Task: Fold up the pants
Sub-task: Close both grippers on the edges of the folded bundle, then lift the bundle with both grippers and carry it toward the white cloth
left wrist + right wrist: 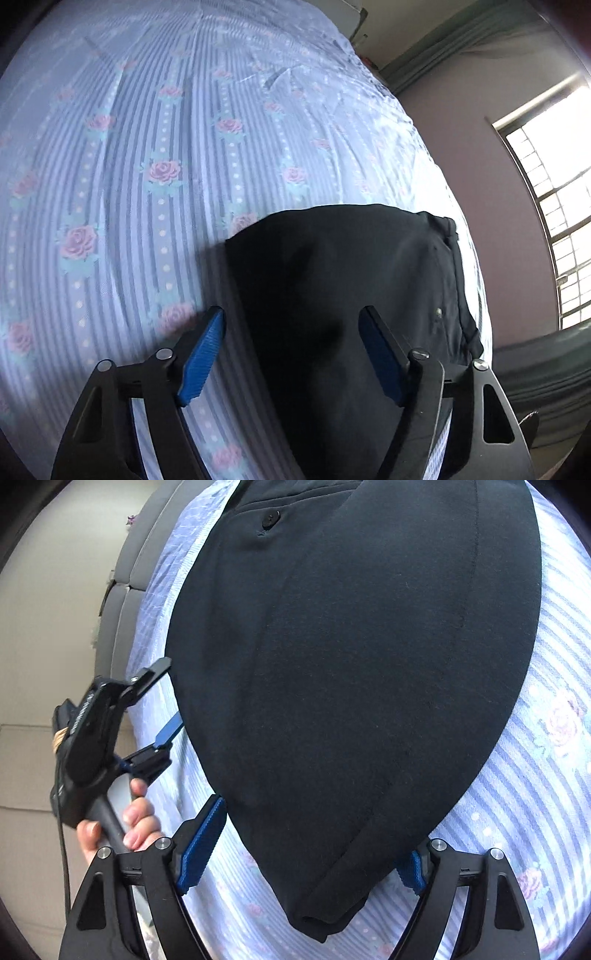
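Black pants lie folded on the bed, with the waistband toward the bed's right edge. My left gripper hovers open above their near part: one blue pad is over the sheet, the other over the dark cloth. In the right wrist view the pants fill the middle, and a button shows near the top. My right gripper is open and straddles the narrow folded end. Its left pad stands clear of the cloth, while the right pad is partly hidden beneath it. The left gripper stands open at the pants' left edge, held by a hand.
The bed wears a lilac striped sheet with pink roses, wrinkled toward the far end. A bright window and a mauve wall lie past the right edge. A grey padded bed frame and pale floor border the other side.
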A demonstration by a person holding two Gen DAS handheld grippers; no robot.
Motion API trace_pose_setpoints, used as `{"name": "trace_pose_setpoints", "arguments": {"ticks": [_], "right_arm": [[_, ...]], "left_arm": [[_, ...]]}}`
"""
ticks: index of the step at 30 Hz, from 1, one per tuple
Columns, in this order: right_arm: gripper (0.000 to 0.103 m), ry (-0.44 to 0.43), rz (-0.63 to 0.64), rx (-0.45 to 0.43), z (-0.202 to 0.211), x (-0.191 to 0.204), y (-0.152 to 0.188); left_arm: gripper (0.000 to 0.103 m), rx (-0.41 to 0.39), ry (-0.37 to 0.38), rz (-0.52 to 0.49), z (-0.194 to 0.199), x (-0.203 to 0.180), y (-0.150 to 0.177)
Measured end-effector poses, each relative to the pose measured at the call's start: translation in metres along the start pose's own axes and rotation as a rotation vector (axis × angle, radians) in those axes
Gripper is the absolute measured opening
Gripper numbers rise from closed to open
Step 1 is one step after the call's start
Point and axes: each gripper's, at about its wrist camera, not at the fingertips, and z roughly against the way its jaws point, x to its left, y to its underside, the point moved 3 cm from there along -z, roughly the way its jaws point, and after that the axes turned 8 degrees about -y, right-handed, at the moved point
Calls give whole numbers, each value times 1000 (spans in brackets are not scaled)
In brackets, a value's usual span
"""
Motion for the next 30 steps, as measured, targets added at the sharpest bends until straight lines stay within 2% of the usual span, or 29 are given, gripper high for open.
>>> {"name": "trace_pose_setpoints", "arguments": {"ticks": [6, 8, 11, 13, 14, 15, 18, 20, 23, 27, 30], "right_arm": [[83, 3, -32, -24, 1, -2, -1], [78, 5, -34, -39, 1, 0, -4], [67, 20, 13, -59, -1, 6, -11], [54, 25, 35, -70, -3, 8, -17], [51, 27, 38, -67, -4, 9, -21], [46, 29, 30, -63, -5, 10, -25], [34, 40, 17, -44, -1, 18, -31], [29, 55, 53, -26, 8, 31, -35], [26, 59, 134, -21, 36, 55, -38], [26, 38, 258, -11, 90, 90, -36], [25, 11, 336, 34, 137, 105, -24]], "left_arm": [[65, 26, 75, -14, -20, -4, -10], [65, 38, 86, -37, -28, -9, -15], [64, 49, 121, -12, -33, -8, -19], [55, 60, 152, 24, -35, -6, -23], [52, 69, 170, 40, -36, -4, -24], [45, 79, 190, 53, -37, -3, -25], [30, 75, 217, 39, -30, -6, -25], [26, 44, 213, 34, -18, -12, -24], [23, -23, 157, 9, 17, -35, -15], [21, -124, 61, -63, 90, -73, 11], [21, -146, 6, -60, 138, -88, 39]]}}
